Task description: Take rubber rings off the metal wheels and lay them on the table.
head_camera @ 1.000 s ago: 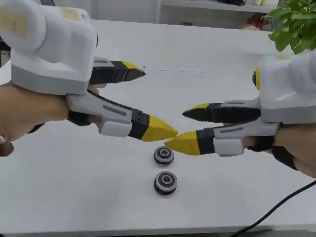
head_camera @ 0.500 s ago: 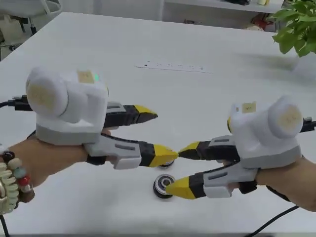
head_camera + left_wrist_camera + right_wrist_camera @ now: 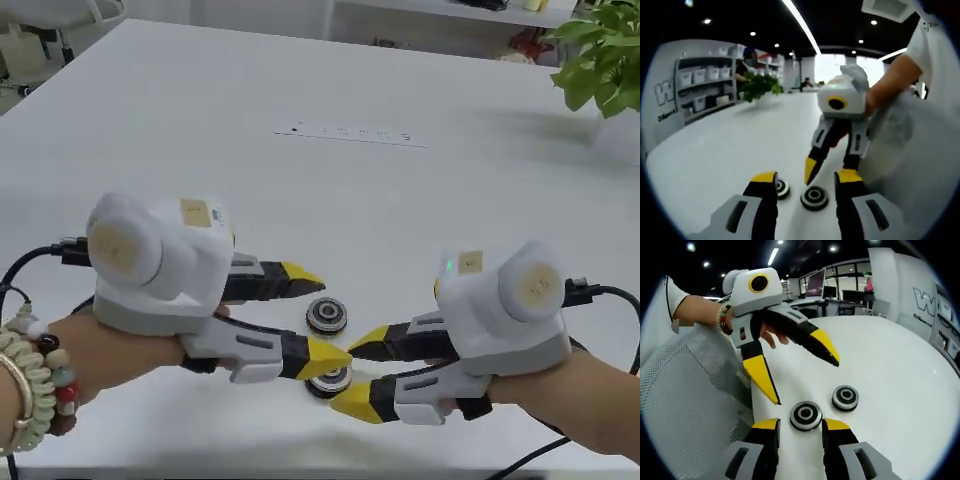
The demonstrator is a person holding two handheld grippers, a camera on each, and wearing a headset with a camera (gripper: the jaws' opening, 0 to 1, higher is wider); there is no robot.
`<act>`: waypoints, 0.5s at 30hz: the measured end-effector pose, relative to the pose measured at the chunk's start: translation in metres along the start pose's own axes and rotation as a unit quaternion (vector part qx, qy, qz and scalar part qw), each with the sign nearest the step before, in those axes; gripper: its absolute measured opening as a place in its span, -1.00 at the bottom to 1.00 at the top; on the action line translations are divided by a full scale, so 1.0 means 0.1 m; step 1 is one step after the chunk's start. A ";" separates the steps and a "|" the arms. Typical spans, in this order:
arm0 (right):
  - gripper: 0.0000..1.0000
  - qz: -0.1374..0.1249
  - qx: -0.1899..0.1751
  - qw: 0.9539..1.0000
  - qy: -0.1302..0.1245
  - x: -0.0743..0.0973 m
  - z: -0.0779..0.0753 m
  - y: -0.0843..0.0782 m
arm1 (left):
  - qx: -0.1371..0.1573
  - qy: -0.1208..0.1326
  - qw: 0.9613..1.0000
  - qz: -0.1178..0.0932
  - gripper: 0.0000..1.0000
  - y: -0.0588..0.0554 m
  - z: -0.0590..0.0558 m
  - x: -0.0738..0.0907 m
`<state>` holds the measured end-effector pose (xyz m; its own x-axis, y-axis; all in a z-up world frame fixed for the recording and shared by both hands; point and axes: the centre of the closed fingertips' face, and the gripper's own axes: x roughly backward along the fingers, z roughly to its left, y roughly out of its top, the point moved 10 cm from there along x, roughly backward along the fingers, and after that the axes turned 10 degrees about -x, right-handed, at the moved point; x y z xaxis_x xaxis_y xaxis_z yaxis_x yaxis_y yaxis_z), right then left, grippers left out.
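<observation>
Metal wheels on table; left gripper, right gripper both gaping.

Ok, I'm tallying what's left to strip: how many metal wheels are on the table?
2. The near wheel lies just ahead of the right tool, between its open jaws' tips; the far wheel sits beside it on the white table, apart. Nothing suggests a hidden third.

This looks like an open-plan office or lab. A long white table runs through a big room lit by a ceiling strip light and small spotlights. Wall shelves hold rows of storage bins, and a potted plant stands on the table. Desks with monitors sit further back, beside a wall bearing large printed lettering.
</observation>
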<state>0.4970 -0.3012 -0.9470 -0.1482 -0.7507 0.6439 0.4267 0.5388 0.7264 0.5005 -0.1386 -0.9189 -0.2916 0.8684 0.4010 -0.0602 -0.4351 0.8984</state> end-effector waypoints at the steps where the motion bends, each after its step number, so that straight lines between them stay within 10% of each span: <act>1: -0.42 0.003 -0.008 1.000 -0.004 0.00 -0.01 -0.01 | 0.004 0.002 1.000 -0.001 -0.13 -0.01 0.00 -0.01; 15: -0.52 0.013 -0.018 1.000 -0.009 -0.05 -0.01 -0.07 | 0.007 -0.022 0.999 0.038 -0.47 -0.21 -0.06 -0.17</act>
<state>0.4960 -0.3019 -0.9552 -0.1533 -0.7290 0.6671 0.4618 0.5439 0.7006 0.5012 -0.1453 -0.9452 -0.2518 0.8428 0.4757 -0.0266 -0.4974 0.8671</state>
